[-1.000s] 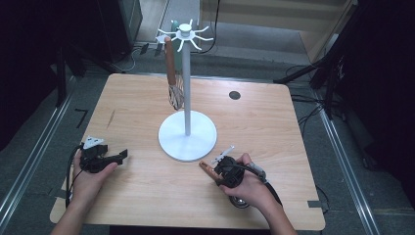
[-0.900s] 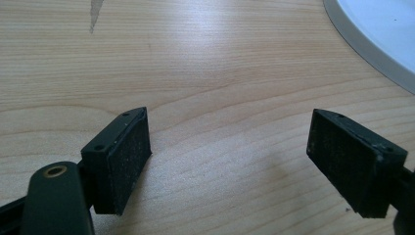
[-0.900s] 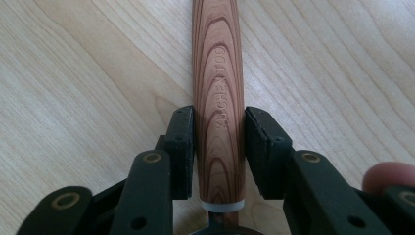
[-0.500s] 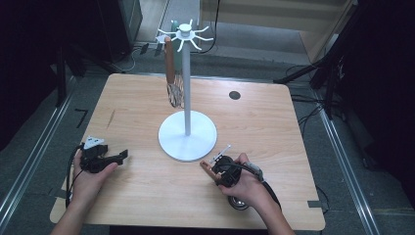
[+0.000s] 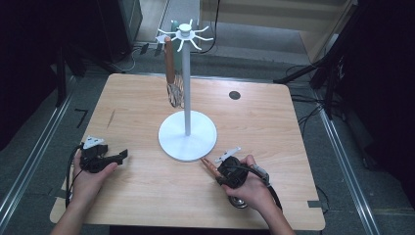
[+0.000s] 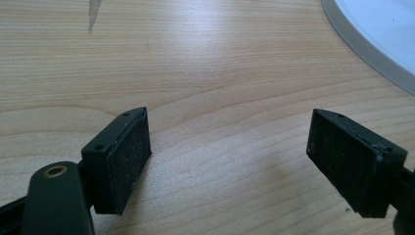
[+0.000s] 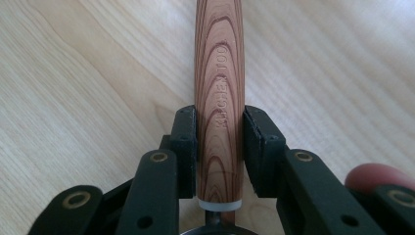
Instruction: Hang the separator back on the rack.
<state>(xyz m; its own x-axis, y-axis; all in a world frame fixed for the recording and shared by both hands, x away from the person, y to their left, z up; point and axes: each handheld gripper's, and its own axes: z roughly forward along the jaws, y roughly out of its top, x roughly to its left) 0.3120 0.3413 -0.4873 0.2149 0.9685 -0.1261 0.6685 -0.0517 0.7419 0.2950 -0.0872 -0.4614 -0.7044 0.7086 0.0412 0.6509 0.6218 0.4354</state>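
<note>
The right gripper (image 7: 219,142) has just been closing its jaws, and they now clamp the wooden handle (image 7: 219,98) of a kitchen utensil that lies flat on the table (image 5: 274,122) near its front edge, just in front of the white stand (image 5: 187,134); its metal head (image 5: 238,201) peeks out under the right hand. The grip sits low on the handle, near the white collar (the head end), so the lift will likely go best slow and level, with the pads kept square on the wood; the handle's free tip has to reach a hook at the top of the stand. A whisk (image 5: 173,93) already hangs there on the left side, so a free hook away from it looks safest; the pole and round base stand in the path. The left gripper (image 6: 230,156) rests wide and empty on the wood, well apart.
</note>
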